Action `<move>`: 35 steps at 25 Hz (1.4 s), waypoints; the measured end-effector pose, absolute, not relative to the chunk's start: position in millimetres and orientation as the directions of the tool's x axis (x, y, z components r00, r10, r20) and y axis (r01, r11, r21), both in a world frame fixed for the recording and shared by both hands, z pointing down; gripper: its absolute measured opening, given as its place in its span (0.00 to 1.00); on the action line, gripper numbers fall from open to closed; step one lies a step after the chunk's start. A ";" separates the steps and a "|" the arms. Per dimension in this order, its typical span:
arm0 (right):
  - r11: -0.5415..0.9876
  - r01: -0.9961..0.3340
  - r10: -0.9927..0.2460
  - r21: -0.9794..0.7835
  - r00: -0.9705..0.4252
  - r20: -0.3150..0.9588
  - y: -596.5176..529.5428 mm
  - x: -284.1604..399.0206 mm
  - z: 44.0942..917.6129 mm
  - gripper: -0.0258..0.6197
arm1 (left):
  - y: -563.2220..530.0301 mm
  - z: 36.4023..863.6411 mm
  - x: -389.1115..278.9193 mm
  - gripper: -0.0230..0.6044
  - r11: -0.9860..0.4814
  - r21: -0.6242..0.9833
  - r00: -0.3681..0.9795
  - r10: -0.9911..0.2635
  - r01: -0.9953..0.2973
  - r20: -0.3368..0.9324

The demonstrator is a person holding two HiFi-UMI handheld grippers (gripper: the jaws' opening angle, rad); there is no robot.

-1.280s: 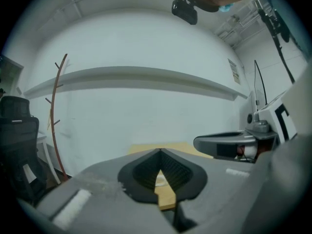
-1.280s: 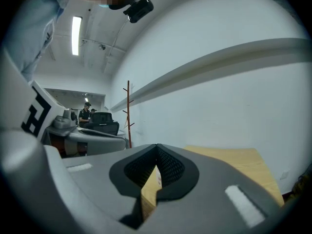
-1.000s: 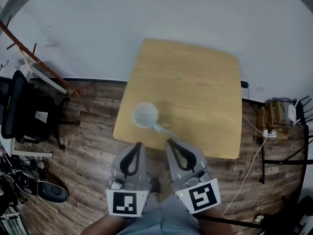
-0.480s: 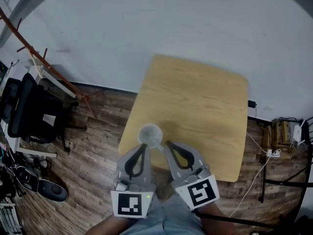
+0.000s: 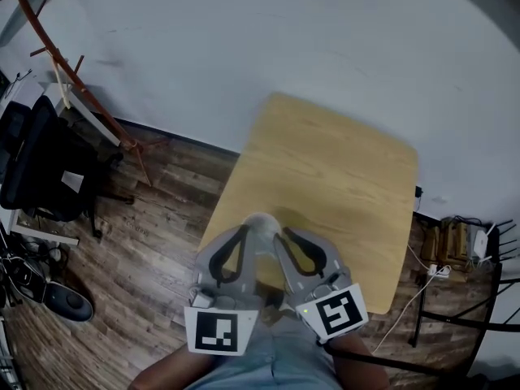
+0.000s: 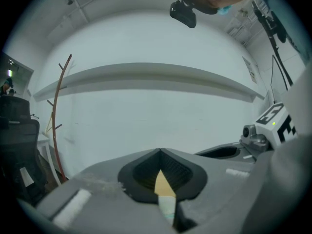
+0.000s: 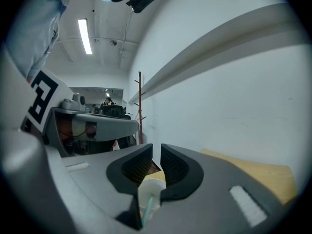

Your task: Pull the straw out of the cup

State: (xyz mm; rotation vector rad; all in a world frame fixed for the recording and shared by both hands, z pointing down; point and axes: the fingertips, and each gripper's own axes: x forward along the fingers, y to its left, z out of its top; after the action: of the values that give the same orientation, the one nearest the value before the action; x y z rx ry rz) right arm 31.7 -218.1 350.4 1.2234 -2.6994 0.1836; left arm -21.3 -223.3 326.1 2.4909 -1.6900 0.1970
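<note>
A clear plastic cup (image 5: 260,220) stands near the front left edge of the wooden table (image 5: 341,177), half hidden behind both grippers' tips. My left gripper (image 5: 246,231) is at the cup's left with its jaws shut tip to tip (image 6: 160,151); a sliver of the cup (image 6: 167,207) shows below them. My right gripper (image 5: 281,236) is at the cup's right, its jaws opening with a narrow gap (image 7: 156,147). Through that gap I see the cup (image 7: 152,189) and the teal straw (image 7: 147,207) leaning in it. The pads press on nothing.
A black office chair (image 5: 32,169) and a reddish coat stand (image 5: 73,80) are on the wooden floor at the left. Cables and a small box (image 5: 455,242) lie at the table's right. A white wall runs behind the table.
Both grippers have moved forward to the cup, whose near side they now cover. The straw that showed beside the cup is hidden in the head view.
</note>
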 end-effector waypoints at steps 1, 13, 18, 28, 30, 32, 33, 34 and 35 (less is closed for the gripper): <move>0.656 -0.754 -0.731 -0.041 -0.648 0.216 -219.5 28.7 352.6 0.13 | -225.7 327.1 -23.8 0.07 -0.370 0.035 0.370 -0.912 -0.928 0.180; 0.631 -0.775 -0.704 -0.049 -0.597 0.385 -216.4 28.7 415.6 0.22 | -230.0 387.1 -26.9 0.07 -0.404 0.120 0.421 -0.845 -0.907 0.331; 0.625 -0.780 -0.687 -0.034 -0.569 0.452 -205.0 32.2 441.3 0.22 | -224.5 412.1 -17.7 0.07 -0.411 0.158 0.440 -0.814 -0.898 0.380; 0.617 -0.785 -0.662 -0.060 -0.559 0.499 -198.0 29.6 472.3 0.22 | -217.8 440.0 -23.0 0.07 -0.408 0.174 0.442 -0.787 -0.896 0.431; 0.611 -0.790 -0.664 -0.059 -0.552 0.504 -197.3 31.0 474.7 0.20 | -217.9 441.6 -23.8 0.07 -0.404 0.178 0.440 -0.786 -0.897 0.434; 0.610 -0.791 -0.665 -0.056 -0.549 0.507 -197.5 30.2 475.4 0.19 | -217.9 442.7 -25.6 0.07 -0.403 0.180 0.440 -0.784 -0.897 0.438; 0.610 -0.790 -0.665 -0.055 -0.549 0.507 -197.7 29.0 475.4 0.18 | -218.0 442.9 -26.6 0.07 -0.403 0.180 0.440 -0.783 -0.897 0.439; 0.611 -0.790 -0.665 -0.053 -0.548 0.507 -197.8 27.9 475.6 0.17 | -218.1 442.9 -27.5 0.07 -0.404 0.179 0.441 -0.783 -0.897 0.438; 0.611 -0.790 -0.666 -0.051 -0.547 0.507 -197.7 27.3 476.0 0.16 | -218.1 442.8 -28.0 0.07 -0.404 0.180 0.441 -0.784 -0.897 0.437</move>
State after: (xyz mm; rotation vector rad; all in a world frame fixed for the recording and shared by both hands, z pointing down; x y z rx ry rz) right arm 27.3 -197.7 476.0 1.1554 -2.3960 0.3802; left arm -28.0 -218.1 442.8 2.3111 -1.4253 0.4008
